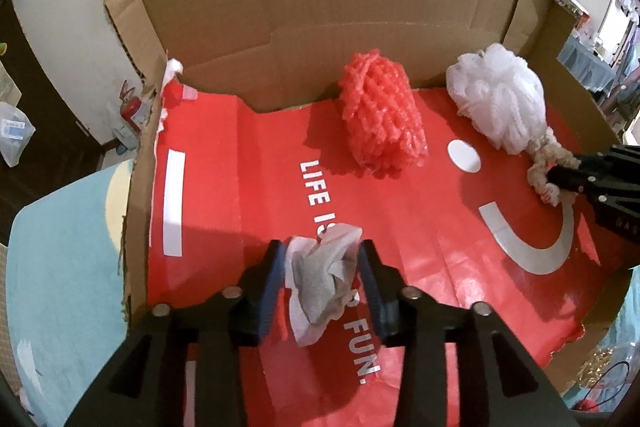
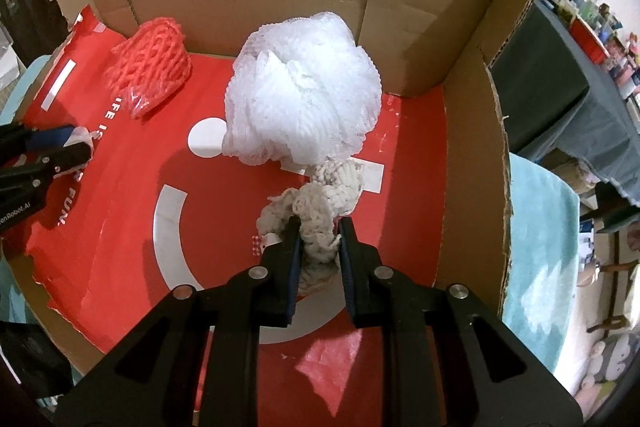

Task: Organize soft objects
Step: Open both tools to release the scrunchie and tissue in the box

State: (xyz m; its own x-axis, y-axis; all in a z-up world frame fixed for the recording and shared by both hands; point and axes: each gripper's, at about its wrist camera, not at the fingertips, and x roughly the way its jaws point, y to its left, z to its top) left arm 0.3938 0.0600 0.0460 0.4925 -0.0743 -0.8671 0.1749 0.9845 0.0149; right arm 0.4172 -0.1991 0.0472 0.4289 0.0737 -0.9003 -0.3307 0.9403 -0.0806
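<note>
We find the left gripper (image 1: 320, 279) closed on a crumpled grey-white cloth (image 1: 320, 283), held over the red printed sheet (image 1: 440, 227) lining the cardboard box (image 1: 320, 7), near its front edge; the right gripper (image 2: 318, 247) has its fingers (image 2: 294, 259) clamped on the off-white rope handle (image 2: 320, 211) of the white mesh pouf (image 2: 304, 95), which rests toward the back right corner; the red foam net (image 1: 380, 115) lies against the back wall, apart from both
</note>
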